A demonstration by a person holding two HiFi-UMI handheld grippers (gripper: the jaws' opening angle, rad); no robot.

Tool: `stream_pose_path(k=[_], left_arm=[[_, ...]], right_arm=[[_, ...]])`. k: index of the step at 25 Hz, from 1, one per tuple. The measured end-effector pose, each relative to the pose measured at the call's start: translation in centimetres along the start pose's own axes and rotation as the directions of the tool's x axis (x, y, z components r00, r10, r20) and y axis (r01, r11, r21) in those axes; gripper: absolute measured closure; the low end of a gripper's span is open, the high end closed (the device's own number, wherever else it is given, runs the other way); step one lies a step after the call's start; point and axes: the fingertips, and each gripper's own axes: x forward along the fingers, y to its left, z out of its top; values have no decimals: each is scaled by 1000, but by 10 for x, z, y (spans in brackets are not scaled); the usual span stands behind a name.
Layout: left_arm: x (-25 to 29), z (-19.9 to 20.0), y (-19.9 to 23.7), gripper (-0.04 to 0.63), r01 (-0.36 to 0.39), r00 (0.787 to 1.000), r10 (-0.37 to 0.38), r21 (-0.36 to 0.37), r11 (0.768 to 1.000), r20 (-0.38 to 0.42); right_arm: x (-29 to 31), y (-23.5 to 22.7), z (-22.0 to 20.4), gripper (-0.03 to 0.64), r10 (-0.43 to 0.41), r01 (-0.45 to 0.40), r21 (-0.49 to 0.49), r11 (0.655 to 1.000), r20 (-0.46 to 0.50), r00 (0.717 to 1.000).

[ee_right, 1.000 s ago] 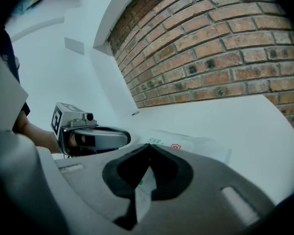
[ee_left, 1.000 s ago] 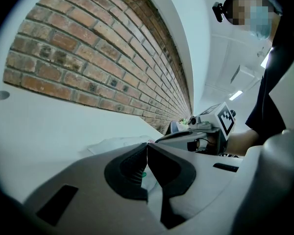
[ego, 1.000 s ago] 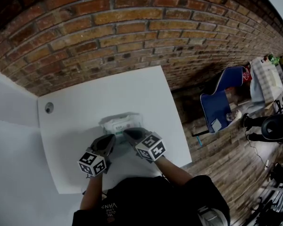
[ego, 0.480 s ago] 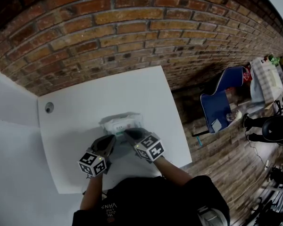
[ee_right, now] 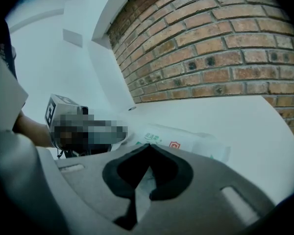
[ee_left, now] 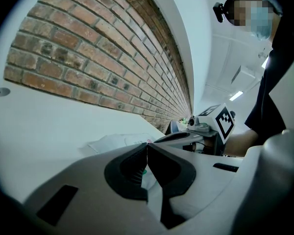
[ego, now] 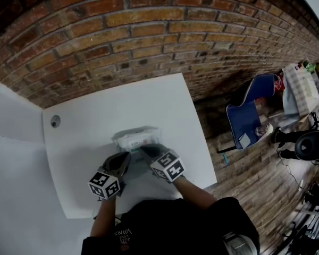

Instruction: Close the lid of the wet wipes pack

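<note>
My left gripper (ee_left: 147,144) and right gripper (ee_right: 148,146) are both pinched closed, right by the wet wipes pack (ego: 136,139). It's got a red shield logo (ee_right: 174,145), but the green print (ee_right: 151,139) is unreadable.

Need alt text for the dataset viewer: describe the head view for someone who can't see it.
Seen from above, a person holds the left gripper and the right gripper with their tips at the near edge of a wet wipes pack lying on a white table. A brick wall runs behind the table.
</note>
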Motion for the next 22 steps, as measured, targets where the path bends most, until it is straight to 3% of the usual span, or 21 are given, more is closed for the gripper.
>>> stream_pose_path(k=[10,22], left_arm=[[2,-2,1,597,8,1000,-8,-1,1000,-9],[0,3,-3,597,30,1000,-30,7,1000,0]], right_arm=[[3,2,0,618,-31,29,-61,998,-23,999],[0,1,1,618,-41,41,-6,999,-3,999]])
